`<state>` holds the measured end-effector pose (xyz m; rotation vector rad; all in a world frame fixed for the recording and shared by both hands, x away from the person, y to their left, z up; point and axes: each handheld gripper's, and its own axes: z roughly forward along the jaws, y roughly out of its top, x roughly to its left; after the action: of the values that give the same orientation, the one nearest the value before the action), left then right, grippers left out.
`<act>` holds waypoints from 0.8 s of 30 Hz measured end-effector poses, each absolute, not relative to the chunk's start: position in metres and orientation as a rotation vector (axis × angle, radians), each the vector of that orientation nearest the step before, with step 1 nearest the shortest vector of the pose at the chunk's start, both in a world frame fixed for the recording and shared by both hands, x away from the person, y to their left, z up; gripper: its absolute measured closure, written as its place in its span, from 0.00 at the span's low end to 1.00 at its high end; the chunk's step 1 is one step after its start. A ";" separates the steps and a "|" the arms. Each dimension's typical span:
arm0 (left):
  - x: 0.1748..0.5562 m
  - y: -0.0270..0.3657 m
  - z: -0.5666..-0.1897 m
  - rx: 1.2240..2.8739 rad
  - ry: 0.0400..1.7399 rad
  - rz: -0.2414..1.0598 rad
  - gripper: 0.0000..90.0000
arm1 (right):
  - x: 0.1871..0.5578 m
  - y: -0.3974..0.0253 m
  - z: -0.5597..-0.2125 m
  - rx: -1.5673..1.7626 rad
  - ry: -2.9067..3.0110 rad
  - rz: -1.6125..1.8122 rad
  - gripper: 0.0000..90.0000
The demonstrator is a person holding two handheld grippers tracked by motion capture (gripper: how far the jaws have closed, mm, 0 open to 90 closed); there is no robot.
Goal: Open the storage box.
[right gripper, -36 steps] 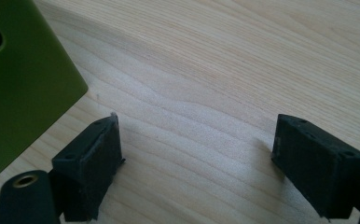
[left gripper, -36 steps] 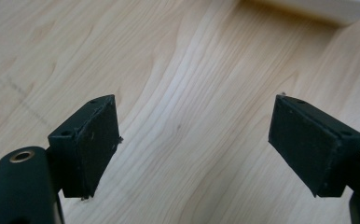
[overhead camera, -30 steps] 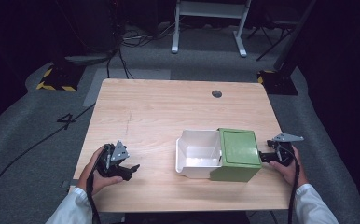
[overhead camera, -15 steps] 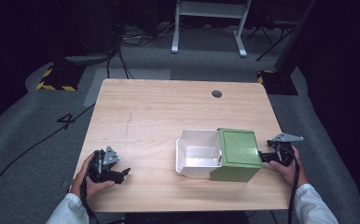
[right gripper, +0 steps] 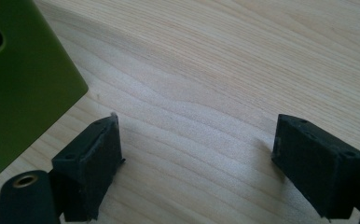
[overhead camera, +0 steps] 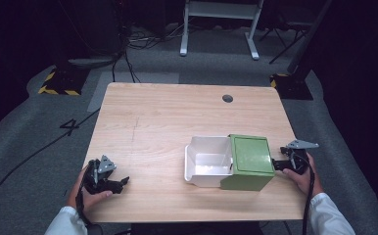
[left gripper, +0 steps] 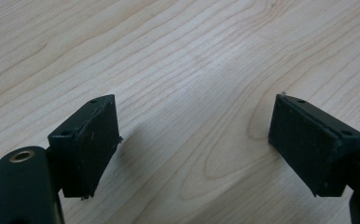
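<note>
A green box sits on the wooden table at the right front, with a white drawer tray pulled out of its left side. The tray looks empty. My right gripper rests on the table just right of the box, jaws wide open, nothing between them; the box's green wall shows at the left of the right gripper view. My left gripper lies at the table's front left corner, open over bare wood, far from the box.
A round cable hole is in the table near its far edge. Beyond the table, a white frame stand and cables lie on the grey floor. A yellow-black striped base sits at the far left.
My left gripper has drawn back toward the front left corner of the table. The right gripper and the box have stayed put.
</note>
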<state>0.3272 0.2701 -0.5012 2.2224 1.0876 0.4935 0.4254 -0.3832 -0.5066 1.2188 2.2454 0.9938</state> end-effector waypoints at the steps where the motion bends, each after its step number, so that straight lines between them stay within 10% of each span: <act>1: 0.327 0.272 -0.503 2.204 1.100 0.473 0.18 | 0.425 -0.383 -0.507 1.219 2.245 0.994 0.17; 24: 0.322 0.280 -0.508 2.135 1.142 0.460 0.17 | 0.425 -0.383 -0.507 1.216 2.249 0.995 0.17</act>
<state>0.3224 0.2795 -0.5075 2.1349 1.1418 0.4604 0.4254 -0.3829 -0.5066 1.2157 2.2494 0.9947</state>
